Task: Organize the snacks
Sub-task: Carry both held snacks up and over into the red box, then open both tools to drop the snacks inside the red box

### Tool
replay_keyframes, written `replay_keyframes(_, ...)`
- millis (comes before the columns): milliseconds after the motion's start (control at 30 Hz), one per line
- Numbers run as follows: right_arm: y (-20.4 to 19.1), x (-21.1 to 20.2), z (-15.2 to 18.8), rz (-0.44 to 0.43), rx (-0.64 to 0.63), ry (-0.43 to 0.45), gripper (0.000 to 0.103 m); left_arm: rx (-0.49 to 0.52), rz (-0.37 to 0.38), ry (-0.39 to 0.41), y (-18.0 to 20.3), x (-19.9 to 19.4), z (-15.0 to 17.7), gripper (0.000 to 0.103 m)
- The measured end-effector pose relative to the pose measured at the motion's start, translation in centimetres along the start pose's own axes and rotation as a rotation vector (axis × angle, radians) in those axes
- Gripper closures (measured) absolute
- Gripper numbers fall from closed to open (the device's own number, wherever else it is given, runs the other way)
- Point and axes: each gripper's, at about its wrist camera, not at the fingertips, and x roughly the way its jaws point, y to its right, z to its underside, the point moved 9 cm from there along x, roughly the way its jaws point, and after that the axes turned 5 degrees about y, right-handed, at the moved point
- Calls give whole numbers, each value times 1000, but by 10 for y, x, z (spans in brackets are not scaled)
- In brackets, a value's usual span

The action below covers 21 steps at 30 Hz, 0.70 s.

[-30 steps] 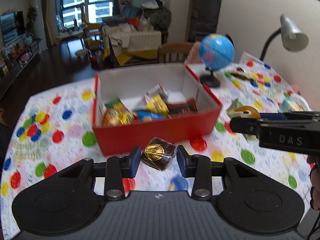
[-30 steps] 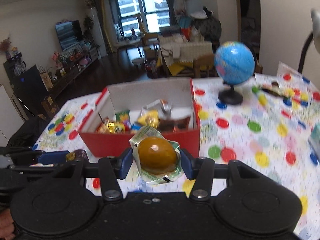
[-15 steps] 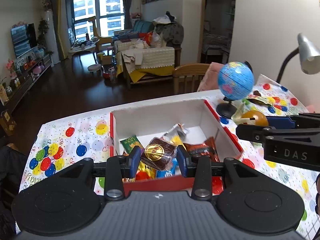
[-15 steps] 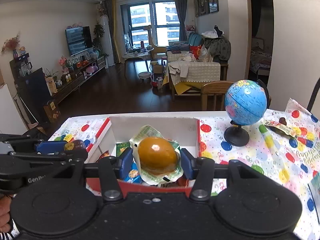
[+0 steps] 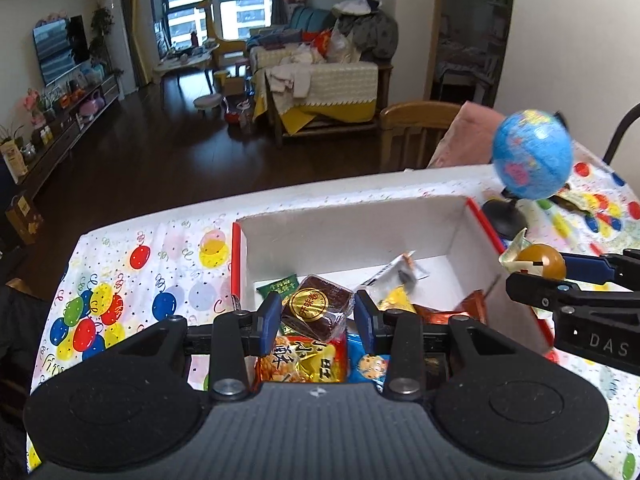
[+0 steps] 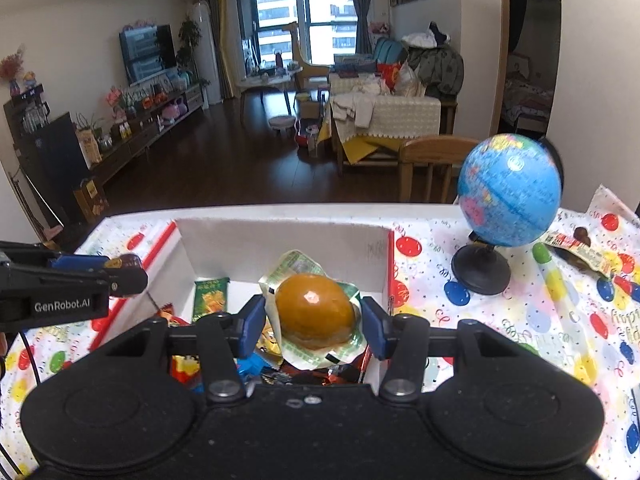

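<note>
Left to right: my left gripper [image 5: 315, 316] has its jaws clamped on a brown cake [image 5: 316, 307], a flat squarish block in clear crinkly film with a gold round sticker, held above the left half of the red box [image 5: 482, 222]. The box interior is white card; it already holds glossy foil packets [image 5: 302, 360] lying loose. My right gripper [image 6: 314, 322] has its jaws closed on an orange egg-shaped snack [image 6: 315, 311], smooth and rounded under a wrinkled green-printed wrapper, long axis running jaw to jaw, hanging over the box's right half. Both loads sit directly above the opening, so I judge the drop is straight down; neither arm is clearly nearer. A blue globe [image 6: 508, 190] stands on the balloon-print surface [image 6: 520, 320] just right of the box.
</note>
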Motion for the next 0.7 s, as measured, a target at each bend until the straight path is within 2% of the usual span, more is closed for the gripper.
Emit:
replay_keyframes(533,-4,62,38,-34,-11,-154,53,40,-52,-185,0,76,36,64)
replay_keyframes(700,-5,67,45,-34,-8,-181,52,58,-48,-199,3,83,40,64)
